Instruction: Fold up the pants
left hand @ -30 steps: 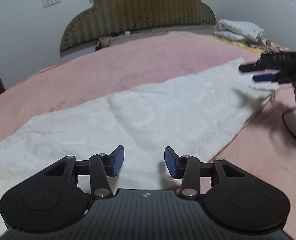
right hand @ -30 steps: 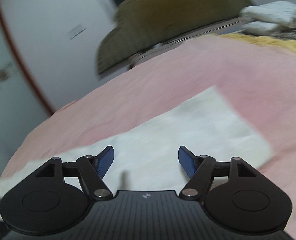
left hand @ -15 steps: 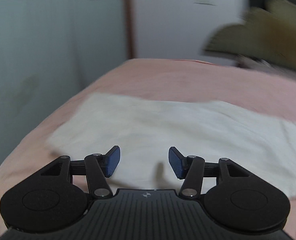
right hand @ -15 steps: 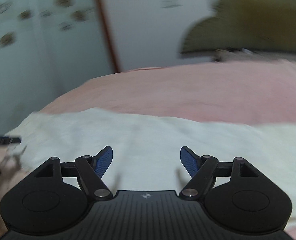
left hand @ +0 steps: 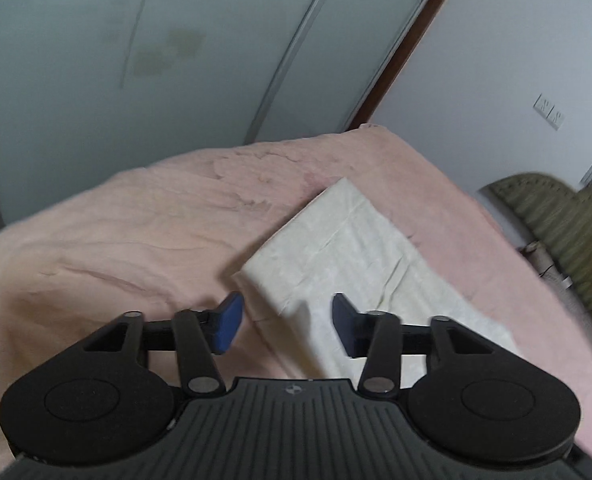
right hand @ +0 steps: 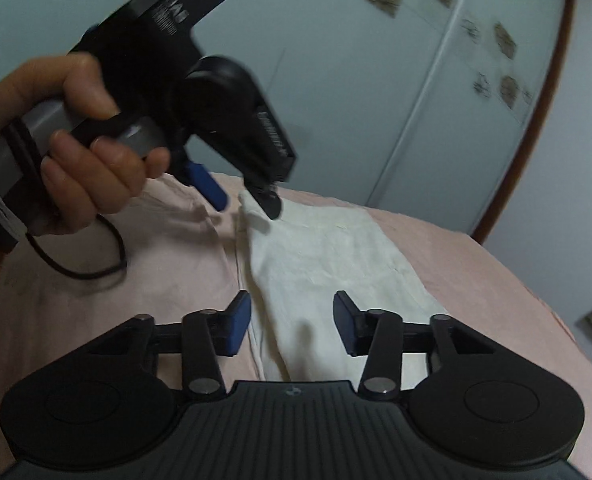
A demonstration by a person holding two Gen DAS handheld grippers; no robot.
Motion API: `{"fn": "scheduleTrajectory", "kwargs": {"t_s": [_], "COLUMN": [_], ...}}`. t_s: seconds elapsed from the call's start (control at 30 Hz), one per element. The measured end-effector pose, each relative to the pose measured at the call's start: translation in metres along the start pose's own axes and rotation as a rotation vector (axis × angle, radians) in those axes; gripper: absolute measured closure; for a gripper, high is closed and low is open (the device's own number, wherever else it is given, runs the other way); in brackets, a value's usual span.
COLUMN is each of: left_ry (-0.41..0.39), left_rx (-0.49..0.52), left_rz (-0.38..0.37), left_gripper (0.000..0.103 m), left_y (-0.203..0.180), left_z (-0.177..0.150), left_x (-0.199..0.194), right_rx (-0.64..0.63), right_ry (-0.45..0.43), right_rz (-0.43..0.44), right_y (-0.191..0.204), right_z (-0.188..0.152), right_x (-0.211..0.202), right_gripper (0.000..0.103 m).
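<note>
The white pants [left hand: 360, 256] lie flat as a creased, woven strip on the pink bedsheet [left hand: 116, 248]. Left gripper [left hand: 283, 322]: released, its 2 blue pads straddling the near pant-end corner. Right gripper [right hand: 292, 322]: released, pads astride the fabric's left edge.

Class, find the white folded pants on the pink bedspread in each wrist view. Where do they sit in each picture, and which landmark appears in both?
Left wrist view: white folded pants run from centre to lower right, ahead of the open left gripper.
Right wrist view: pants lie centre, ahead of the open right gripper.
Shared landmark: pink bedspread.
</note>
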State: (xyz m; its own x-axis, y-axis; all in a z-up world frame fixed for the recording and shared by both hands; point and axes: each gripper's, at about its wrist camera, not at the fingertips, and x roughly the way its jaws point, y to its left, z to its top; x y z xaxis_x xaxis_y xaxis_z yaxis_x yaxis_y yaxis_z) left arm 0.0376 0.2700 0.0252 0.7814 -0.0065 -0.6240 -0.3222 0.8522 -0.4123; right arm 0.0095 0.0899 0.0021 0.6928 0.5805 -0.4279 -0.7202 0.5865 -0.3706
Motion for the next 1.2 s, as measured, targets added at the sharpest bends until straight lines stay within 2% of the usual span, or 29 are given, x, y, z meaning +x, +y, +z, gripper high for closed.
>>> {"fn": "scheduleTrajectory", "kwargs": {"t_s": [0.07, 0.1, 0.17, 0.2, 0.27, 0.4, 0.53, 0.57, 0.63, 0.73, 0.87, 0.97, 1.03, 1.1, 1.2], "left_ry": [0.02, 0.036, 0.058, 0.055, 0.03, -0.028, -0.051, -0.041, -0.017, -0.031, -0.041, -0.056, -0.073, -0.091, -0.099], "left_rx": [-0.018, -0.029, -0.052, -0.054, -0.054, -0.021, -0.005, 0.015, 0.047, 0.088, 0.105, 0.138, 0.168, 0.194, 0.217], "left_rz": [-0.013, -0.014, -0.016, -0.014, -0.038, -0.048, -0.047, -0.03, 0.026, 0.048, 0.069, 0.095, 0.12, 0.148, 0.174], "left_gripper": [0.062, 0.07, 0.08, 0.089, 0.093, 0.095, 0.095, 0.095, 0.095, 0.092, 0.087, 0.086, 0.086, 0.084, 0.083], "left_y": [0.003, 0.005, 0.008, 0.01, 0.013, 0.014, 0.014, 0.012, 0.01, 0.01, 0.005, 0.001, -0.004, -0.01, -0.015], "left_z": [0.004, 0.005, 0.005, 0.005, 0.004, 0.006, 0.008, 0.007, 0.001, -0.008, -0.009, -0.011, -0.015, -0.018, -0.021], "left_x": [0.008, 0.013, 0.021, 0.022, 0.021, 0.019, 0.019, 0.023, 0.029, 0.028, 0.027, 0.027, 0.026, 0.027, 0.027], "right_rx": [-0.032, -0.046, -0.046, -0.039, -0.042, 0.015, 0.045, 0.043, 0.063, 0.105, 0.272, 0.425, 0.502, 0.54, 0.622], "right_ry": [0.031, 0.05, 0.069, 0.068, 0.068, 0.057, 0.066, 0.091, 0.086, 0.086, 0.003, 0.019, 0.108, 0.232, 0.167], "right_rz": [-0.011, -0.014, 0.001, 0.008, 0.014, 0.052, 0.075, 0.08, 0.075, 0.087, 0.098, 0.022, -0.039, -0.049, -0.082], "right_y": [0.005, 0.007, 0.009, 0.009, 0.01, 0.003, 0.002, 0.003, 0.004, -0.003, -0.033, -0.065, -0.08, -0.083, -0.089], "right_z": [0.0, 0.0, -0.003, -0.004, -0.004, 0.003, 0.009, 0.008, 0.003, 0.005, -0.003, -0.027, -0.053, -0.082, -0.105], "right_x": [0.012, 0.018, 0.023, 0.023, 0.023, 0.027, 0.037, 0.042, 0.043, 0.029, -0.02, -0.048, -0.056, -0.059, -0.103], "right_gripper": [0.072, 0.073, 0.081, 0.084, 0.092, 0.095, 0.095, 0.095, 0.095, 0.093, 0.092, 0.092, 0.092, 0.092, 0.092]}}
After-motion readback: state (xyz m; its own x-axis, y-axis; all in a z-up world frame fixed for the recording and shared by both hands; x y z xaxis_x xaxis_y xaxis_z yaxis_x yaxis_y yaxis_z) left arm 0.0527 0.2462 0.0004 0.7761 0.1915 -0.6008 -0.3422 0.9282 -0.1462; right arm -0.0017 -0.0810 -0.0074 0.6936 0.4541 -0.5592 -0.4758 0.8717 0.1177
